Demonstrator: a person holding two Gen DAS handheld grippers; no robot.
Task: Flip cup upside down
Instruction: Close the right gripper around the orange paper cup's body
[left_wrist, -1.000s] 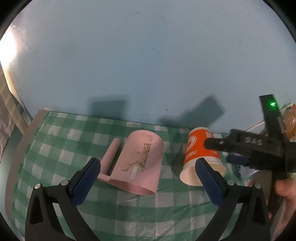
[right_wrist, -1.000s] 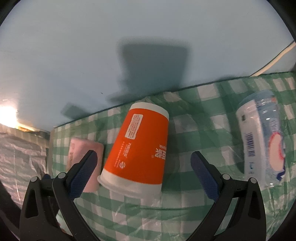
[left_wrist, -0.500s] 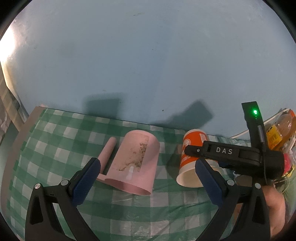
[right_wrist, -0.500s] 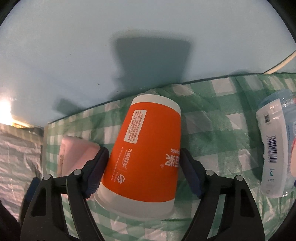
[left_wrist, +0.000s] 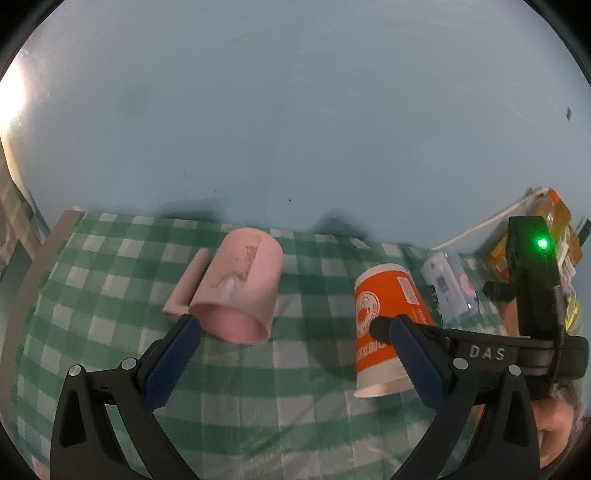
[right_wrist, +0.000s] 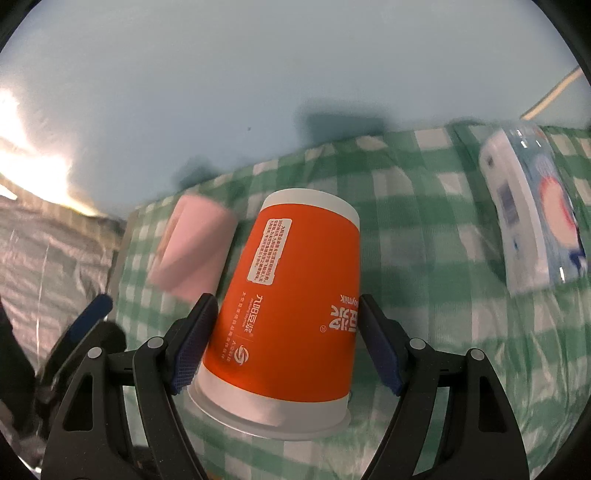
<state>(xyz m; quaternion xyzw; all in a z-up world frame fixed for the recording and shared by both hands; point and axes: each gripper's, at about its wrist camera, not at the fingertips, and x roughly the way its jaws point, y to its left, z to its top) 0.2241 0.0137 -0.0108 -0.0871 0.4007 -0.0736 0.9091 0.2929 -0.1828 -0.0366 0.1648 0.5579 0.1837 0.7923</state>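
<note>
An orange paper cup (right_wrist: 295, 306) with white rim and base is clamped between the blue pads of my right gripper (right_wrist: 286, 343). It is tilted, base away from me and open rim toward me, lifted off the green checked cloth (right_wrist: 424, 229). In the left wrist view the cup (left_wrist: 384, 325) shows at the right with the right gripper's black finger across it. My left gripper (left_wrist: 291, 362) is open and empty, hovering above the cloth in front of a pink mug (left_wrist: 240, 288) lying on its side.
A blue and white tissue pack (right_wrist: 532, 214) lies on the cloth to the right of the cup. Bottles and a white cable (left_wrist: 480, 229) sit at the far right by the pale blue wall. The table's left edge (left_wrist: 33, 266) is near the mug.
My right gripper closed on the orange cup and lifted it, tilting it. My left gripper drew back and rose a little, still open.
</note>
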